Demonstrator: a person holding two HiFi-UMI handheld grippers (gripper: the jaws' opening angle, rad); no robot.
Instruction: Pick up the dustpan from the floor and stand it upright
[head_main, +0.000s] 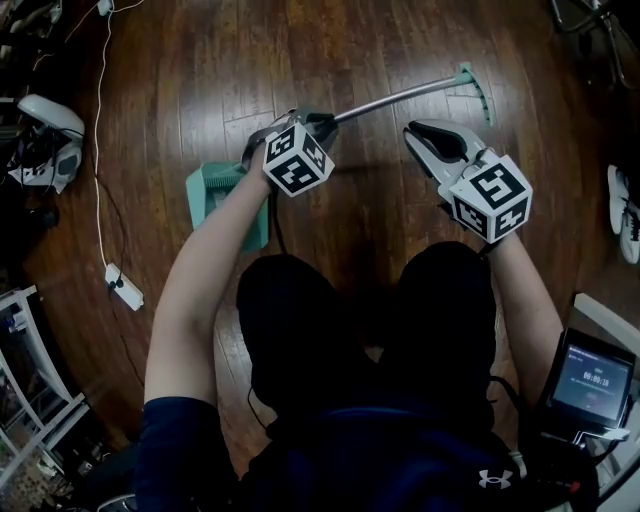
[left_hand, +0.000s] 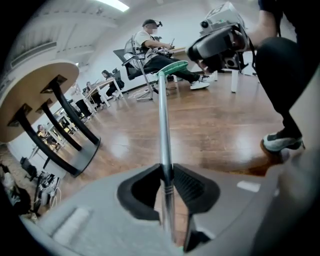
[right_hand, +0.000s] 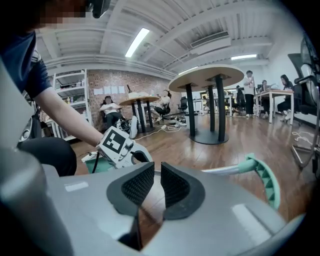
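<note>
Item: dustpan (head_main: 360, 110), long-handled, teal pan on a metal tube.
Pan (head_main: 215, 190): low at the left of the head view, under the left forearm and partly hidden by it; cannot tell whether it rests on the wooden floor (head_main: 350, 40) or hangs clear.
Handle (head_main: 405, 96): bare metal, running up and to the right from the pan, ending in a teal comb-shaped grip (head_main: 478, 92).
Left gripper (head_main: 318, 122): closed on the handle, both ribbed pads pressed against the tube (left_hand: 163, 130) low on its length, near the pan end; pointed steeply downward.
Right gripper (head_main: 413, 131): empty, pads nearly together with only a narrow slit between, nothing in that slit (right_hand: 156, 172).
Key relation: free upper handle just beyond the right gripper's tips, crossing in front of them (right_hand: 225, 170); comb-shaped grip off to their right (right_hand: 266, 179).
Long axis: slanted rather than vertical, pan end toward the person's left, grip end away and to the right.
Nearer hand: left on the pan end, right beside the grip end but apart from it.
Step, judged: raising under way, standing upright not yet done.
Next move, judged: grip end swung up over the pan, with the right gripper free to steady the tube.
Risk, judged: smooth round tube turning or sliding within the left pads.
</note>
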